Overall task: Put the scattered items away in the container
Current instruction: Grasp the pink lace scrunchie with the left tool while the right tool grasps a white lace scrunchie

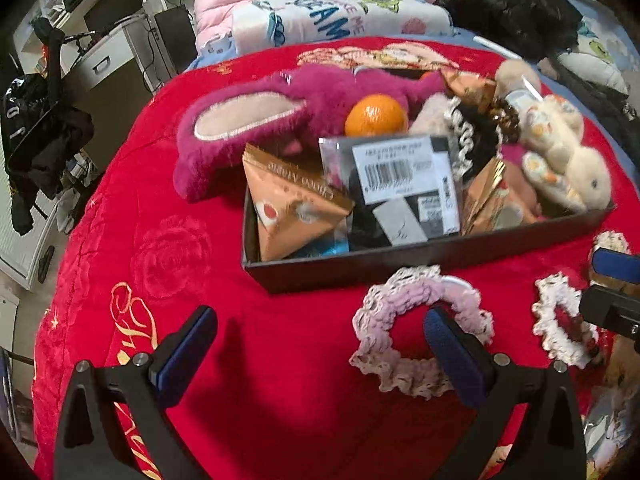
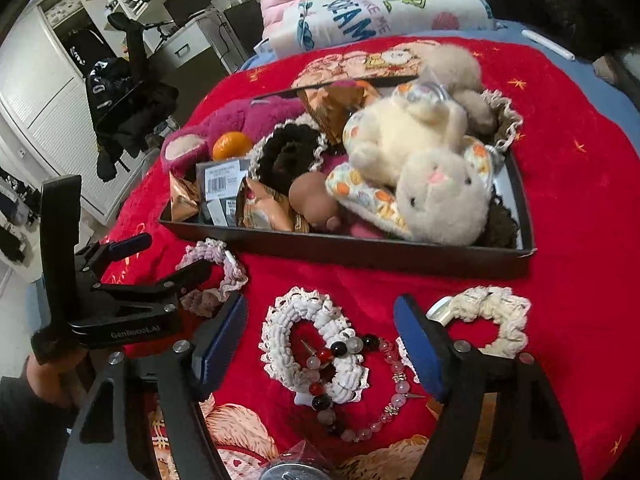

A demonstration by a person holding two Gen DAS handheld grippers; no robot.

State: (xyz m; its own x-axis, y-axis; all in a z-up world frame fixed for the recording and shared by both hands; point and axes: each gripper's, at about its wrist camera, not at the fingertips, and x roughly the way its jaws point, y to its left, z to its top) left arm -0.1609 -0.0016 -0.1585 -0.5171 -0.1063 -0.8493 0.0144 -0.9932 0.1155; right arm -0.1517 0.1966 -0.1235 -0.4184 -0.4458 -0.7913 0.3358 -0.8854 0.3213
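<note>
Jaws of the left gripper (image 1: pixel 320 344), left wrist view: stood wide apart, nothing clamped. Its right finger (image 1: pixel 452 356) sat inside the ring of a pink crocheted scrunchie (image 1: pixel 384 312) lying flat on the red quilt (image 1: pixel 160 280); whether the pad touched the yarn could not be told. Left finger over bare quilt. Just beyond the scrunchie, a dark shallow box (image 1: pixel 360 268), crowded: magenta plush (image 1: pixel 248 120), orange ball (image 1: pixel 376 116), barcoded packet (image 1: pixel 400 168), cream rabbit plush (image 1: pixel 568 160).

Jaws of the right gripper (image 2: pixel 320 344), right wrist view: partly open, gripping nothing. Between the fingers, on the quilt, lay a white lace scrunchie (image 2: pixel 280 344) with a beaded bracelet (image 2: pixel 384 360) draped over it; neither pad touched them. A cream scrunchie (image 2: pixel 496 316) lay just outside the right finger, which overlapped its near edge. The box (image 2: pixel 360 252) stood beyond.
</note>
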